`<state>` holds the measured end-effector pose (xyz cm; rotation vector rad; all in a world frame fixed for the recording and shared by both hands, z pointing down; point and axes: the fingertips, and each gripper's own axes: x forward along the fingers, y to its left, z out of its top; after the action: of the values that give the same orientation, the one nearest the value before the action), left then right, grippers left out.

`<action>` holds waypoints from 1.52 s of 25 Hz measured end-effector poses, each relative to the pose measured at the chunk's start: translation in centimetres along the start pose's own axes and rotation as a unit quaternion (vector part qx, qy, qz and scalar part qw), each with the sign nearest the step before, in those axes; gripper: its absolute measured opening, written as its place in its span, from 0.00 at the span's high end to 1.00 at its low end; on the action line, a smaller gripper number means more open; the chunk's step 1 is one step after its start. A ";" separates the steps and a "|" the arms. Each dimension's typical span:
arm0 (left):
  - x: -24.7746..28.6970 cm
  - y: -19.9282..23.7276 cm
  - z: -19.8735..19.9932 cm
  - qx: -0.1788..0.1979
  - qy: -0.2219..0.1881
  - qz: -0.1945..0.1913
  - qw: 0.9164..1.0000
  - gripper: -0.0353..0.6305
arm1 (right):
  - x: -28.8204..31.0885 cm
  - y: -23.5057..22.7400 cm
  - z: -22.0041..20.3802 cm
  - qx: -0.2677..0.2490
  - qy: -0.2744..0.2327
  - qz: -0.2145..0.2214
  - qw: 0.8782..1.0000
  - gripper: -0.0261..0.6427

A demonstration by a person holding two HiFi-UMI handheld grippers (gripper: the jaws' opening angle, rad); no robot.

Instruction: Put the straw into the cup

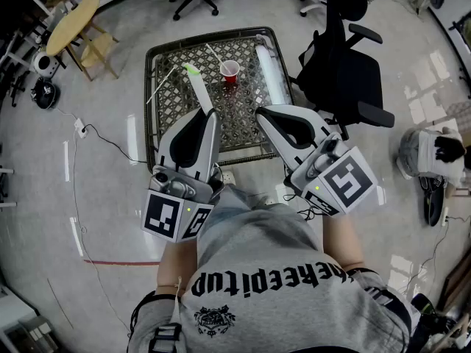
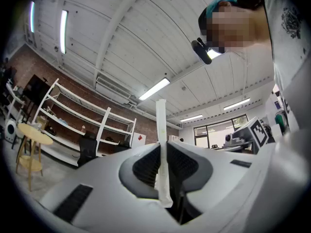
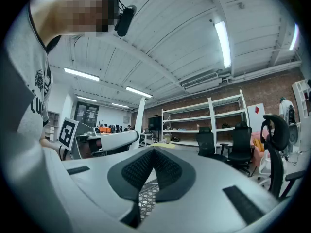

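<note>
A red cup (image 1: 229,71) stands on the metal lattice table (image 1: 243,123) near its far middle, with a thin white straw (image 1: 216,56) leaning in it. My left gripper (image 1: 210,113) is shut on a paper-wrapped straw (image 1: 196,87) with a green tip, which sticks up past the jaws toward the table. In the left gripper view the wrapped straw (image 2: 161,130) stands upright, pinched between the pads of the left gripper (image 2: 163,148). My right gripper (image 1: 260,112) hovers beside it over the table's near edge, shut and holding nothing (image 3: 153,150).
Another white straw (image 1: 162,84) lies on the table's left side. A long white roll (image 1: 271,70) lies along its right edge. A black office chair (image 1: 342,72) stands to the right, and a round wooden table (image 1: 72,24) at far left. A cable (image 1: 103,142) runs over the floor.
</note>
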<state>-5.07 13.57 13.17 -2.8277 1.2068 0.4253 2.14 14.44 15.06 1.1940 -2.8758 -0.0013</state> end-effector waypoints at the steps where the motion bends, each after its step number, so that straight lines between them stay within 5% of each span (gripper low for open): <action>1: 0.0 0.3 -0.1 0.000 0.001 -0.001 1.000 0.82 | 0.3 0.0 -0.1 0.000 0.000 0.000 1.000 0.95; 24: 2.8 7.7 -0.9 -0.031 -0.005 -0.037 0.999 0.82 | 6.8 -2.5 -1.2 0.030 0.014 -0.044 0.999 0.94; 38: 5.9 12.9 -2.3 -0.060 0.008 -0.090 0.994 0.82 | 12.0 -5.1 -1.9 0.050 0.012 -0.089 0.995 0.94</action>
<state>-9.85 0.04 14.74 -3.0126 0.9471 0.4827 -2.68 2.39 17.17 1.4536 -2.7673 0.1531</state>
